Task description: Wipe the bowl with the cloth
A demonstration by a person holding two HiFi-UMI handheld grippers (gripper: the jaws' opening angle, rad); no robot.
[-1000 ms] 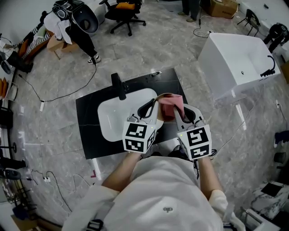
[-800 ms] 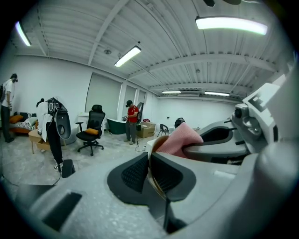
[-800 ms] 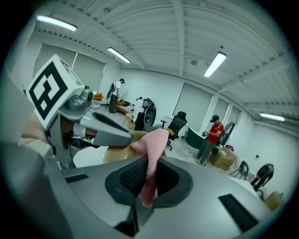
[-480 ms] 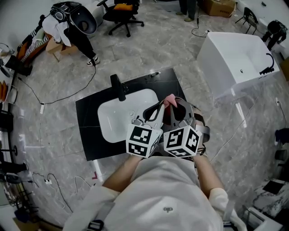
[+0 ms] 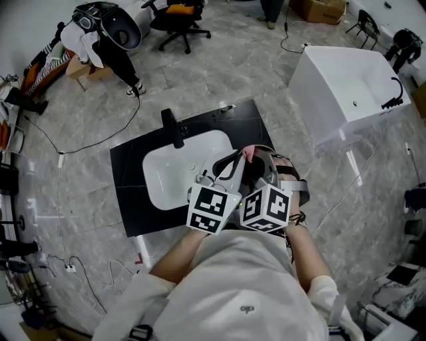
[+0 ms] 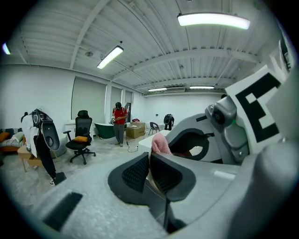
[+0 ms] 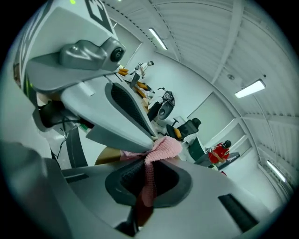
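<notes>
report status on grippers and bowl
Left gripper shut on bowl rim. Right gripper shut on pink cloth, cloth at bowl. No obstruction seen.

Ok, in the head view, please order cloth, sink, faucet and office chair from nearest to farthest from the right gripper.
1. Pink cloth: held by the right gripper.
2. White sink: just to its left.
3. Black faucet: beyond the sink, upper left.
4. Office chair: far off, top edge.

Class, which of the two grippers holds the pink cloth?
The right gripper: the pink knitted cloth is pinched between its jaws, whereas the left gripper clamps the beige bowl.
</notes>
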